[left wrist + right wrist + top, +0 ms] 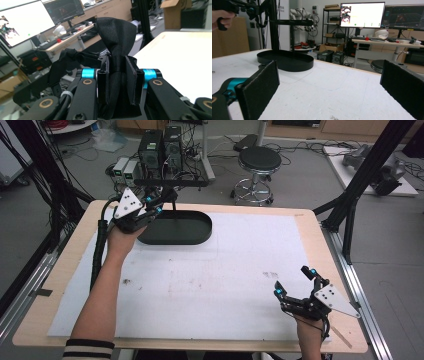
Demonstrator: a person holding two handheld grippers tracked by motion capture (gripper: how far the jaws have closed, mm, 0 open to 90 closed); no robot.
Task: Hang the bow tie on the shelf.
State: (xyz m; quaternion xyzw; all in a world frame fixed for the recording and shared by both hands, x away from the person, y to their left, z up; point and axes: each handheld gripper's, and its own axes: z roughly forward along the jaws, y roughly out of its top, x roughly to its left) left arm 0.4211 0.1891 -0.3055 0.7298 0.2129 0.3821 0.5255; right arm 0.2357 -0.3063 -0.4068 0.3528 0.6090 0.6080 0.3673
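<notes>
- The left claw (117, 82) is clenched on a black bow tie (115, 37); in the left gripper view its narrow middle is pinched between the two jaws, one wing fanning up above them and the other fabric drooping off to the left.
- In the high view that left claw (159, 205) is held up near the far left corner of the table (310, 227), above the left end of a black oval tray (177, 227).
- The tray is the base of a black stand: a thin post rises from it and carries a horizontal bar (170, 182) across the top.
- The right claw (295, 281) is released, jaws spread wide, low over the white sheet (220, 270) near the table's near right corner.
- In the right gripper view the two padded jaws frame the white surface, with the tray (285, 61) and its crossbar beyond.
- No brand, label or writing is legible on the bow tie, stand or claws; the monitors (362, 15) in the room behind show content too small to read.
</notes>
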